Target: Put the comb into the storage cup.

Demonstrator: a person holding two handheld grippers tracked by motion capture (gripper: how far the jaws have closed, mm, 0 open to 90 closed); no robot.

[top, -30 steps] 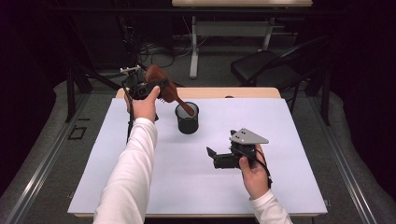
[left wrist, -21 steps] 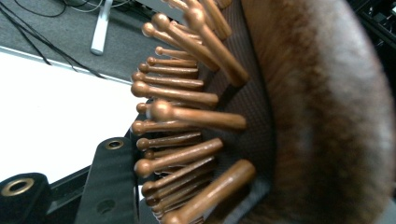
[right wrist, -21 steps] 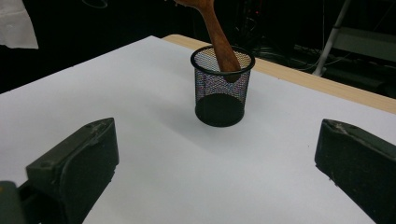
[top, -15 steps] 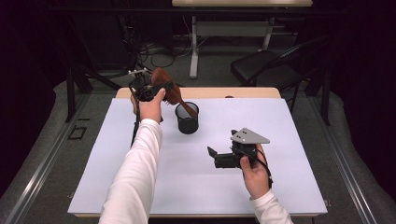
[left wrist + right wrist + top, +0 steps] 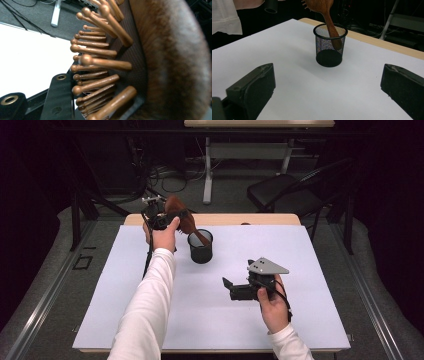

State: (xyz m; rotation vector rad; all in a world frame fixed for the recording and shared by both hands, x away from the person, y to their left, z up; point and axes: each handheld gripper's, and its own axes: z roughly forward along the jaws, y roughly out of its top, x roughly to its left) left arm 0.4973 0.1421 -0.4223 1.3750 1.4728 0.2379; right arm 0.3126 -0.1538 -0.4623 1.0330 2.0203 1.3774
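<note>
While we hold the left gripper [image 5: 159, 217] up near the far left corner of the white table sheet [image 5: 150, 320], its jaws are clamped on the head of a wooden hairbrush [image 5: 181, 217]. From the left gripper view, the hairbrush [image 5: 160, 62] sits very close to the camera, its round-tipped wooden bristles [image 5: 100, 65] pointing toward the black jaws that rise from the bottom left corner.

Just to the right of that gripper stands a black mesh cup [image 5: 200, 247], upright on the sheet. The brush is tilted, head up and to the left, and its handle slants down over the rim so that the handle's end is inside the cup. From the right gripper view we see the handle [image 5: 332, 27] leaning against the inner wall of the mesh cup [image 5: 329, 47]; whether its tip touches the bottom we cannot tell.

Farther right and nearer to us, well apart from the cup, our right hand [image 5: 274, 305] holds the right gripper [image 5: 231, 290] low over the sheet. Its 2 jaws stand wide apart with bare sheet between them, and they point toward the cup.
</note>
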